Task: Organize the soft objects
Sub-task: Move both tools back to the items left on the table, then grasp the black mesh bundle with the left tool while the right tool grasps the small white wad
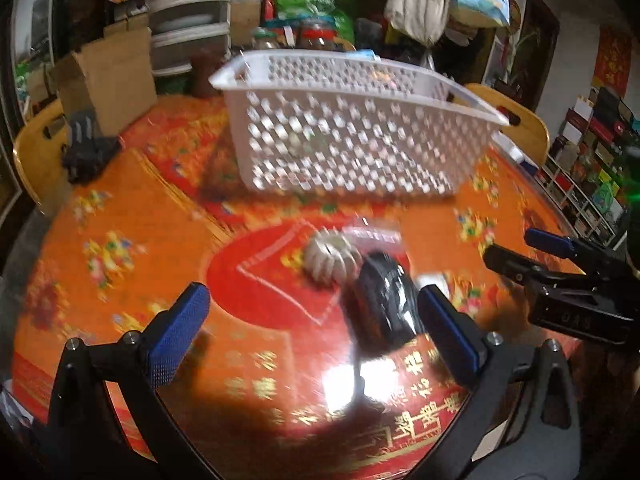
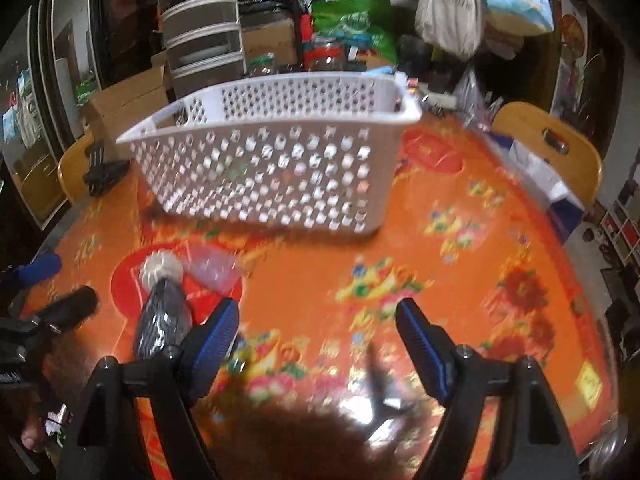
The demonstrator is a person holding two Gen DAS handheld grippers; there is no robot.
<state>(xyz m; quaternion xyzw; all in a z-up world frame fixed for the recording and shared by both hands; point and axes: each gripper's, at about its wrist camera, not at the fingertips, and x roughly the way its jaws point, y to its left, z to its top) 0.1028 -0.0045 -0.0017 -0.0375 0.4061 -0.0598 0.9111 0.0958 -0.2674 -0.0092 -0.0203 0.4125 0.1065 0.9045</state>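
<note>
A dark soft roll in clear wrap (image 1: 384,300) (image 2: 162,320) lies on the red-orange tablecloth (image 1: 120,240). A pale pleated round bundle (image 1: 330,258) (image 2: 162,270) touches its far end, and a crumpled clear plastic bag (image 1: 372,236) (image 2: 212,268) lies beside them. Behind them stands a white perforated basket (image 1: 348,128) (image 2: 272,168). My left gripper (image 1: 316,332) is open over the table, with the dark roll just inside its right finger. My right gripper (image 2: 318,344) is open with nothing between its fingers, and the roll lies left of its left finger. Each gripper shows at the edge of the other's view (image 1: 524,252) (image 2: 52,288).
A black clip-like object (image 1: 88,152) sits at the table's far left by a cardboard box (image 1: 108,80). Wooden chair backs (image 1: 40,152) (image 2: 548,144) ring the table. A white-and-blue box (image 2: 540,176) lies at the right edge. Drawers, bags and shelves crowd the background.
</note>
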